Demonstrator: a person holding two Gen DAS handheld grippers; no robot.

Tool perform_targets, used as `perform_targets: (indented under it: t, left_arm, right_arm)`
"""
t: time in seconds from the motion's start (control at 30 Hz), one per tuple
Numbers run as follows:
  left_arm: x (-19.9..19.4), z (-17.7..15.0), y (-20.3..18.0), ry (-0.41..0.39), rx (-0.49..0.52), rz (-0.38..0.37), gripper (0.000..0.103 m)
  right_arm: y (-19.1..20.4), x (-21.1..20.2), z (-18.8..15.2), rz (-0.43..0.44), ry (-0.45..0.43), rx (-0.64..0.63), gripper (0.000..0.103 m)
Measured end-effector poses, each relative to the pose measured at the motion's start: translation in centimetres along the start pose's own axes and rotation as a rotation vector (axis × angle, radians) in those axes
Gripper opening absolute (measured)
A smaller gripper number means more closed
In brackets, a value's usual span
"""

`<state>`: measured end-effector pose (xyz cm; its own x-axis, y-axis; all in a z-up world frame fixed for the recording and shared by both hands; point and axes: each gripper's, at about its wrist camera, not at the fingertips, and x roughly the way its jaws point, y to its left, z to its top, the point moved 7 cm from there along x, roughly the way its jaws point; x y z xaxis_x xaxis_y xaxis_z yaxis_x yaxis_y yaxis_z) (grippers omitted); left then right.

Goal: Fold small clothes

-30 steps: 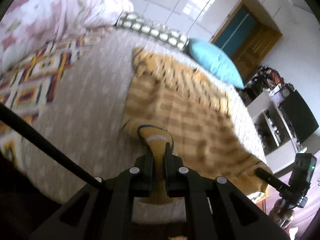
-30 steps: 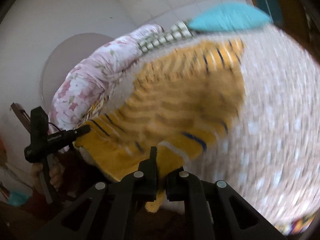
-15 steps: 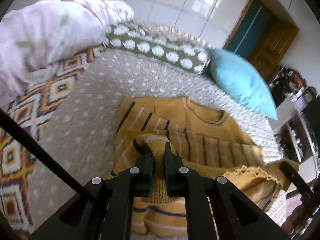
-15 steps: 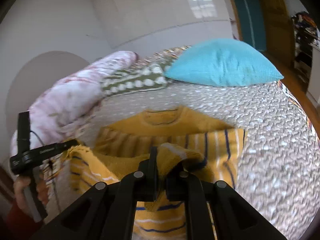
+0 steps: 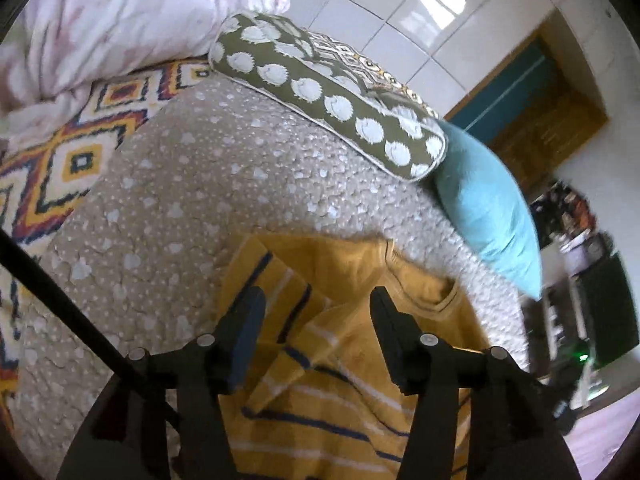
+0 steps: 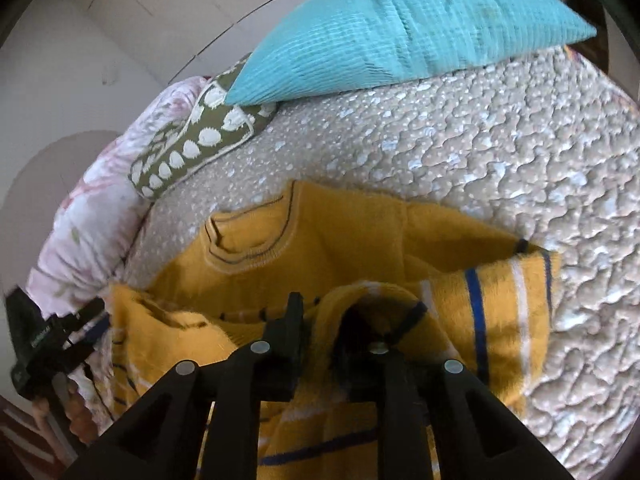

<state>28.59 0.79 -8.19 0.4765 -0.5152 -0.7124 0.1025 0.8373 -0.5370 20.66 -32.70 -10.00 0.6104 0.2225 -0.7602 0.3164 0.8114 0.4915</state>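
A small yellow knit sweater [image 5: 352,280] with blue and white stripes lies on the grey quilted bed, its lower half folded up toward the neckline. My left gripper [image 5: 316,312] is open just above it, fingers either side of a striped fold, holding nothing. In the right wrist view the sweater [image 6: 340,232] shows its collar and a striped sleeve at the right. My right gripper [image 6: 348,320] is open over the folded hem, which bulges up between the fingers and partly covers the right one.
A turquoise pillow [image 6: 400,28] and an olive spotted bolster [image 5: 332,96] lie behind the sweater. A pink floral duvet [image 5: 120,20] and a patterned blanket [image 5: 60,152] are at the left. Shelves and dark furniture [image 5: 592,320] stand beyond the bed's right edge.
Both grippers carried the sweater's lower edge up over its body toward the collar, then opened and let go of it. The sweater now lies folded in half.
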Motion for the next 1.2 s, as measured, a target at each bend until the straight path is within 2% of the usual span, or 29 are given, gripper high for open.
perform_targets:
  t: [0.1, 0.2, 0.27, 0.33, 0.4, 0.47, 0.57, 0.6, 0.67, 0.73, 0.77, 0.87, 0.9, 0.97, 1.07, 1.13, 1.2]
  left_arm:
    - [-0.7, 0.0, 0.8, -0.003, 0.016, 0.042, 0.053]
    - [-1.5, -1.7, 1.0, 0.013, 0.123, 0.138, 0.053]
    - [-2.0, -3.3, 1.0, 0.02, 0.181, 0.158, 0.053]
    - [-2.6, -4.9, 0.9, 0.03, 0.222, 0.153, 0.053]
    - [-3.1, -6.1, 0.8, 0.025, 0.248, 0.137, 0.053]
    - [-3.5, -7.3, 0.7, 0.022, 0.258, 0.12, 0.055]
    - [-3.5, -9.3, 1.2, 0.047, 0.254, 0.106, 0.056]
    - [-3.2, -9.9, 1.5, 0.061, 0.27, 0.141, 0.055]
    - [-2.9, -10.5, 2.8, 0.074, 0.355, 0.295, 0.055]
    - [-3.6, -10.3, 3.7, 0.04, 0.389, 0.384, 0.054]
    - [-4.1, -10.0, 4.0, 0.027, 0.388, 0.404, 0.054]
    - [-6.4, -9.4, 4.5, -0.003, 0.34, 0.362, 0.054]
    - [-7.1, -9.3, 4.6, -0.02, 0.334, 0.366, 0.054]
    - [-9.2, -9.4, 4.7, -0.078, 0.327, 0.407, 0.054]
    - [-10.8, -10.0, 4.6, -0.131, 0.278, 0.367, 0.057]
    - [-10.7, -10.7, 4.6, -0.144, 0.234, 0.328, 0.06]
    - [-9.8, -11.6, 4.3, -0.136, 0.208, 0.293, 0.06]
  right_arm:
    - [-0.1, 0.0, 0.5, 0.017, -0.001, 0.014, 0.022]
    - [0.2, -0.2, 0.7, 0.019, -0.001, 0.013, 0.028]
    - [0.5, -0.6, 0.7, 0.011, -0.004, -0.005, 0.032]
    - [0.6, -1.4, 0.9, 0.002, -0.018, -0.012, 0.041]
    - [0.6, -3.0, 1.3, -0.02, -0.063, -0.012, 0.056]
    - [0.4, -5.0, 1.5, -0.035, -0.115, -0.009, 0.056]
    - [0.5, -7.0, 0.6, -0.032, -0.134, -0.034, 0.056]
    - [0.7, -7.4, -0.1, -0.045, -0.126, -0.067, 0.056]
    - [1.3, -7.9, -1.8, -0.073, -0.108, -0.147, 0.054]
    - [1.7, -8.0, -3.9, -0.1, -0.078, -0.229, 0.053]
    - [1.7, -8.0, -4.9, -0.115, -0.064, -0.264, 0.053]
    - [-0.9, -7.7, -6.8, -0.251, -0.037, -0.318, 0.053]
    - [-2.9, -7.5, -6.8, -0.353, -0.025, -0.296, 0.053]
    - [-4.8, -8.2, -6.7, -0.415, -0.042, -0.245, 0.053]
    - [-2.9, -10.2, -6.4, -0.406, -0.109, -0.267, 0.053]
    - [0.7, -10.4, -6.7, -0.367, -0.12, -0.341, 0.053]
    - [5.6, -9.2, -7.5, -0.301, -0.093, -0.429, 0.052]
